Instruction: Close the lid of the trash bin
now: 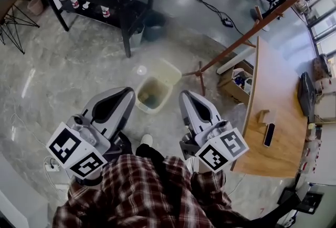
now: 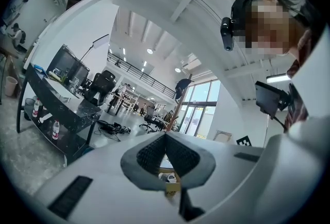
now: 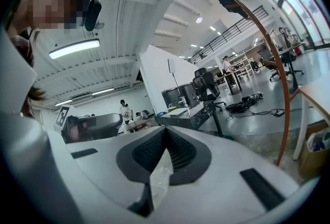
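A person in a plaid shirt stands over an open trash bin (image 1: 143,107) on the polished stone floor (image 1: 79,64). The bin's pale lid (image 1: 170,71) is tipped back on the far side, away from the person's feet. The left gripper (image 2: 165,136) and the right gripper (image 3: 165,130) are both held up near the body, well apart from the bin. Each has its jaws closed tip to tip on nothing, so only floor and room show through the gap behind the tips. The closing has not begun.

The risks from here seem to lie in the reach. The lid leans away from the person, so a gripper must pass over the bin's open mouth to get behind it. A push landing low on the body rather than on the lid's edge would probably slide or tip the light bin on the smooth floor. A closed gripper can only nudge, so the lid may drop freely once past upright and bang shut (or bounce and sit ajar).

The leaning wooden stand (image 1: 247,38) has its foot just beside the bin, with a cardboard box (image 1: 235,85) near it. A wide swing of the right gripper could catch either.
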`<state>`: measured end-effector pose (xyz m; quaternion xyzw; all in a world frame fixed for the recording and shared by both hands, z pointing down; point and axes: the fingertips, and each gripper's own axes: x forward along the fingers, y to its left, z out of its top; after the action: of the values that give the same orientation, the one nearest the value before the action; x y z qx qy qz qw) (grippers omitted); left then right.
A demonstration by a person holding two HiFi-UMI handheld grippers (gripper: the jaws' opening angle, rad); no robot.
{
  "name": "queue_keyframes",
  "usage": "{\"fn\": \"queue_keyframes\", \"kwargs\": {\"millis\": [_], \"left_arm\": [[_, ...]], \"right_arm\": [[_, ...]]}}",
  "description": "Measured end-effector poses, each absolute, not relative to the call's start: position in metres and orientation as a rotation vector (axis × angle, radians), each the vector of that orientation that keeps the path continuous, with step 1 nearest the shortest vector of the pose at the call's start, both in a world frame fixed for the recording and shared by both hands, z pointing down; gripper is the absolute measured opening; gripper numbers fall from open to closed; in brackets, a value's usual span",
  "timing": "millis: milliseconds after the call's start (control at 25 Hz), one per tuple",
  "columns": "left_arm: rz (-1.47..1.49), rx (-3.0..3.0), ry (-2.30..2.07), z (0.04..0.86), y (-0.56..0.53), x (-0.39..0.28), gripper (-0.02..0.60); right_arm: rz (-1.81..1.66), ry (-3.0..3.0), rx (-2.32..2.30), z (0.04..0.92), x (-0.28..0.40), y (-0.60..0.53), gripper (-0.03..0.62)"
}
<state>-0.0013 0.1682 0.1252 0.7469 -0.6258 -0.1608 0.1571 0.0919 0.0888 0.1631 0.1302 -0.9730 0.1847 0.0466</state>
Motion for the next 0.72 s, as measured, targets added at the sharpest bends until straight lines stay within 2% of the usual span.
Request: {"fn": "queue_keyframes", "kwargs": {"millis": [320, 720], "left_arm": [[-0.43, 2.215, -1.614, 0.143, 0.114, -0.041, 0.011], [-0.302, 2.388, -1.285, 0.15, 0.022, -0.131, 0.011]], "right_arm": [[0.588, -2.915, 0.617, 0.18, 0.065, 0.049, 0.012], [0.614, -2.845, 1.003, 0.182, -0.018, -0.014, 0.012]]}}
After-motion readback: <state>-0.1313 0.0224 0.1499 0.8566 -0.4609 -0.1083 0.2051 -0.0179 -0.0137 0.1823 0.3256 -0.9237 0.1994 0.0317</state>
